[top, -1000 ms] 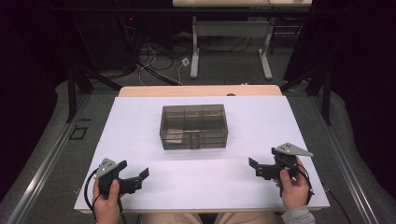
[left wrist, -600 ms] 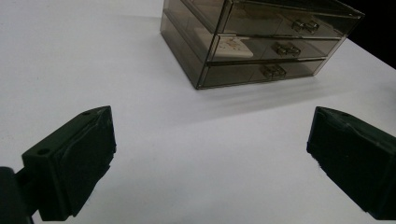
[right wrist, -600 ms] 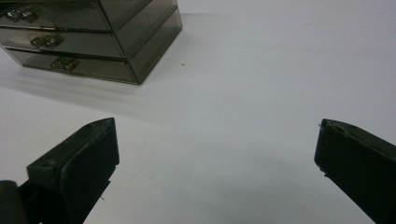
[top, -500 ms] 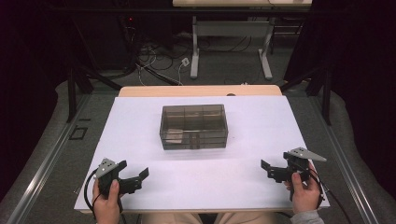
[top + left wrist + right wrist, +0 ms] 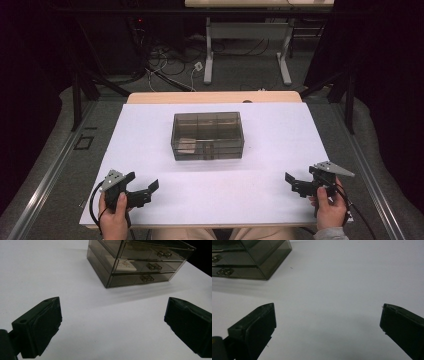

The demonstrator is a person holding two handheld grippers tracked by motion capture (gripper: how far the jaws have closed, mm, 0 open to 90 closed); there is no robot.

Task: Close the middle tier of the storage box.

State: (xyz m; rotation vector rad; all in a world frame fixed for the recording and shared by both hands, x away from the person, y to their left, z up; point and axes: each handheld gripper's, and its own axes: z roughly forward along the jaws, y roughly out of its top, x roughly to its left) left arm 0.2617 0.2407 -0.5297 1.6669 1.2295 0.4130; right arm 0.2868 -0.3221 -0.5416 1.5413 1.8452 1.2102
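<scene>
A smoky see-through drawer box (image 5: 207,135) stands at the middle of the white tabletop (image 5: 145,130). In the left gripper view the drawer box (image 5: 140,262) shows three stacked drawers with small handles, and a white flat item (image 5: 123,265) lies in the middle one. My left gripper (image 5: 144,182) rests near the front left, open and holding nothing, well short of the box. My right gripper (image 5: 300,184) sits at the front right, open and holding nothing. In the right gripper view the box (image 5: 249,257) lies far off to the upper left. Bare table lies between both pairs of jaws (image 5: 113,322) (image 5: 327,325).
A strip of wooden table edge (image 5: 215,97) runs behind the white top. Beyond it are floor cables (image 5: 165,65) and white desk legs (image 5: 209,55). Grey floor rails (image 5: 55,165) flank the table on both sides.
My right gripper has moved right and back toward the table's front edge. The left gripper and the box have not moved.
</scene>
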